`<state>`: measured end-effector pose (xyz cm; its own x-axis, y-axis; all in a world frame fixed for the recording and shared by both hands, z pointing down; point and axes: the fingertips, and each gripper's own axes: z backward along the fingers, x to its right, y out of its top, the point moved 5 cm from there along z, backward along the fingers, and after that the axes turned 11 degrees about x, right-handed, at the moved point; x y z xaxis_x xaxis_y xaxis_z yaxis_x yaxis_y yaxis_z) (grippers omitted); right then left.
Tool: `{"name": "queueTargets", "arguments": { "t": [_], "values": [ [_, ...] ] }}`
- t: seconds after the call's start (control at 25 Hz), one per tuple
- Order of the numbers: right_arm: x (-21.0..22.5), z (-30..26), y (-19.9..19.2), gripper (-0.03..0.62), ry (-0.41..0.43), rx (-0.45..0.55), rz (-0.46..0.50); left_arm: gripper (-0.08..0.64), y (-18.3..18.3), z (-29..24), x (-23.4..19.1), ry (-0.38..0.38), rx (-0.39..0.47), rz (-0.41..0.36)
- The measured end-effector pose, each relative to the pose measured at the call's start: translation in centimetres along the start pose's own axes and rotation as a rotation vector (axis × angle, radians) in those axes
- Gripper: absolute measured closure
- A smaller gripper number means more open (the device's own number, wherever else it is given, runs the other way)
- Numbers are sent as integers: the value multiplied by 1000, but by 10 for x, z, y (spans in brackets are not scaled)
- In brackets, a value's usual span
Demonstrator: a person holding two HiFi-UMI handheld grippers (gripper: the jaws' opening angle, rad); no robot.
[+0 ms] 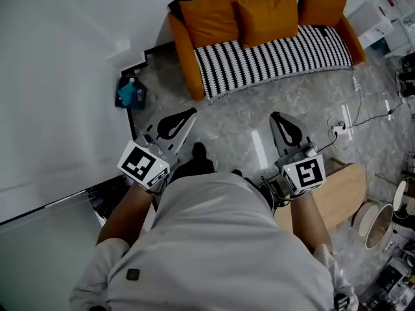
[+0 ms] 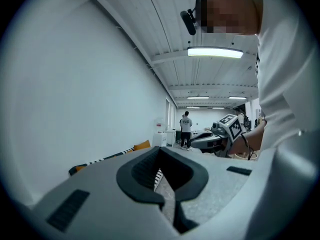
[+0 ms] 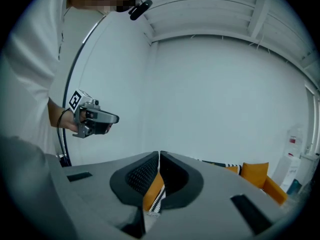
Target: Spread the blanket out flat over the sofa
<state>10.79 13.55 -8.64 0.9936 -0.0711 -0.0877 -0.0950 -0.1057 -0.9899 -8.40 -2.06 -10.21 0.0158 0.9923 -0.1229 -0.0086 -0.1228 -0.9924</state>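
An orange sofa (image 1: 188, 63) stands against the far wall, several steps ahead of me. A black-and-white striped blanket (image 1: 272, 54) covers its seat and runs up over the backrest behind three orange cushions (image 1: 267, 17). My left gripper (image 1: 192, 111) and right gripper (image 1: 273, 115) are held side by side above the floor, both pointing at the sofa and well short of it. Both have their jaws together with nothing between them. In the left gripper view its jaw tips (image 2: 160, 149) meet; in the right gripper view its tips (image 3: 159, 154) meet too.
A dark box with a blue bottle (image 1: 130, 92) sits on the floor left of the sofa. A wooden table (image 1: 340, 193) is at my right, with cables and a power strip (image 1: 337, 129) beyond it. Round baskets (image 1: 379, 222) lie far right. A person (image 2: 185, 129) stands far off.
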Motion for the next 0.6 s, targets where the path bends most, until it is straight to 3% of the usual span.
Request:
{"name": "queueTargets", "arguments": {
  "t": [0.16,0.4,0.6],
  "values": [
    [-6,49,7,558,37,22,10,551,3,1,56,42,26,-7],
    [-13,136,1,560,81,-20,0,551,4,0,146,56,45,-11],
    [-22,179,-2,561,97,0,8,551,3,9,190,80,59,-44]
  ]
}}
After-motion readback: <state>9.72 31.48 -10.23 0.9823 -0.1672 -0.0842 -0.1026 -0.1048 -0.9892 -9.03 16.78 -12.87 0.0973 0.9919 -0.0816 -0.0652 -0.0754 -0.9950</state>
